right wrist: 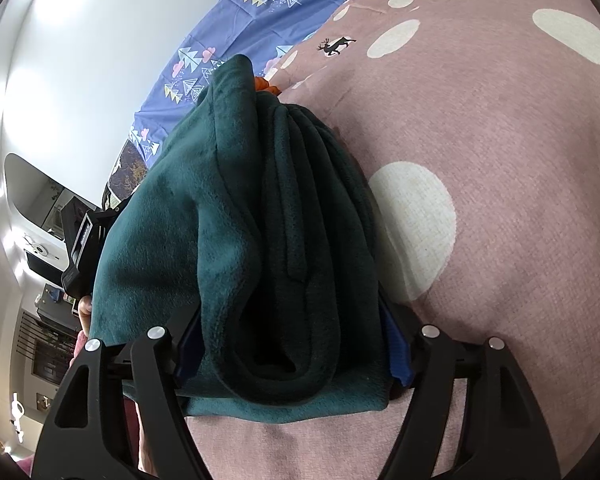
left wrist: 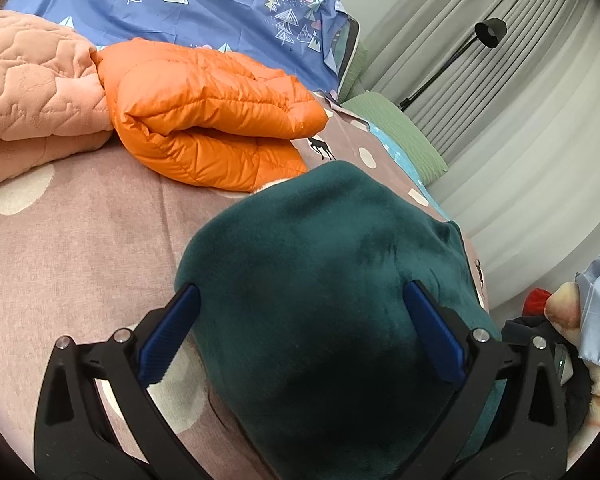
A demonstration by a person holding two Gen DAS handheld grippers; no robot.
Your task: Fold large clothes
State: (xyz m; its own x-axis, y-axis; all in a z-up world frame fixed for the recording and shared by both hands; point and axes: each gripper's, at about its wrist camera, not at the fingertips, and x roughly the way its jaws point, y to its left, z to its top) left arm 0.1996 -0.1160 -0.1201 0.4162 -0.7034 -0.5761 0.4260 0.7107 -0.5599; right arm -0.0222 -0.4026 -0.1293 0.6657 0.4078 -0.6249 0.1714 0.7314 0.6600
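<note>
Left wrist view: left gripper [left wrist: 300, 308] spread wide around a folded dark green fleece garment [left wrist: 320, 280], blue pads [left wrist: 172, 336] flanking the bundle, contact hard to judge; garment resting on the pink dotted bedsheet [left wrist: 80, 240], near a folded orange puffer jacket [left wrist: 208, 120] and a peach quilted blanket [left wrist: 32, 92]. Right wrist view: right gripper [right wrist: 296, 344] set wide around the same garment's stacked folds [right wrist: 260, 240], fabric filling the gap between the pads, bundle lying on the bedsheet [right wrist: 500, 160].
</note>
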